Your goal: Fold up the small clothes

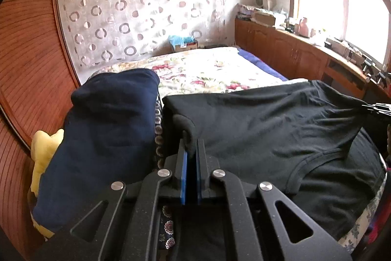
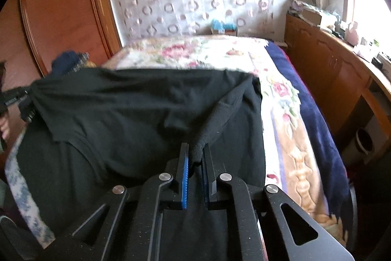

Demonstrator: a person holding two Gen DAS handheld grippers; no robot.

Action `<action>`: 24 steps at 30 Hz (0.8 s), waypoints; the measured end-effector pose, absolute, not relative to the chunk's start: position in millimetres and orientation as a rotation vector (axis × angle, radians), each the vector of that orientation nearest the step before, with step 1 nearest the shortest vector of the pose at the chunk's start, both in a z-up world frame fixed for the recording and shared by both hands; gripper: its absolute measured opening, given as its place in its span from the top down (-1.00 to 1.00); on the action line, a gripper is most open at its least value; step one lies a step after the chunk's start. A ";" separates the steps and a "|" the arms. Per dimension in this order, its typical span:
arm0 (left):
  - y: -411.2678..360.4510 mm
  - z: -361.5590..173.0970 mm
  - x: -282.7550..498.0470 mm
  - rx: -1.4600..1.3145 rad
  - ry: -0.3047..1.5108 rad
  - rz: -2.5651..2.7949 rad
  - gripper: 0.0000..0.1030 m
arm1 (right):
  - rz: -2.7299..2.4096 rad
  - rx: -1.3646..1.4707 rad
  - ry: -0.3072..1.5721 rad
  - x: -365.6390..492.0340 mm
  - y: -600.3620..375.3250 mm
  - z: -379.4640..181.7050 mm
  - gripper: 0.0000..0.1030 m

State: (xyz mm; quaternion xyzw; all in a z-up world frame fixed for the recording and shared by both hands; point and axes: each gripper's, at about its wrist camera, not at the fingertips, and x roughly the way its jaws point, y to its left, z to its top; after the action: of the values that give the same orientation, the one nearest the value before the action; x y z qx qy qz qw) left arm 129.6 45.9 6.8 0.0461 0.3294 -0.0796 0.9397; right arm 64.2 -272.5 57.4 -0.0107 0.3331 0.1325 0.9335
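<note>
In the left wrist view, a yellow cloth point(image 1: 44, 158) showed at the far left edge, and beside it a folded navy garment point(image 1: 105, 138) lay on the floral bedspread point(image 1: 207, 70). At the lower middle of the frame the left gripper point(image 1: 191, 153) was clenched on a corner of the black garment point(image 1: 268, 119), with a small bunch of fabric pinched between its blue pads. From there the black garment stretched away to the right, and at the right edge of the frame the tip of the other gripper held its opposite corner.

In the right wrist view, the right gripper point(image 2: 195, 155) was also closed on a fold of the black garment point(image 2: 146, 109), which ran off to the left of the frame. This view was blurred, so the grasped part was perhaps a sleeve or a hem.

The long axis of the garment therefore lay sideways between the two claws, each at one end and equally near. The next fold probably depended on moving both corners together, forward or back across this axis.
</note>
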 end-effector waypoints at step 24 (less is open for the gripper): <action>79.9 11.6 37.8 -0.012 0.656 -0.210 0.88 | 0.339 0.007 0.639 -36.7 -300.3 85.2 0.84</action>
State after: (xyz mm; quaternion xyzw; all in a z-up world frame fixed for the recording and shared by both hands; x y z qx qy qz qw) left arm 37.8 79.9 11.6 -0.0059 0.3215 -0.1029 0.9413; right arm -36.7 -300.3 85.2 0.0035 0.3126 0.1656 0.9353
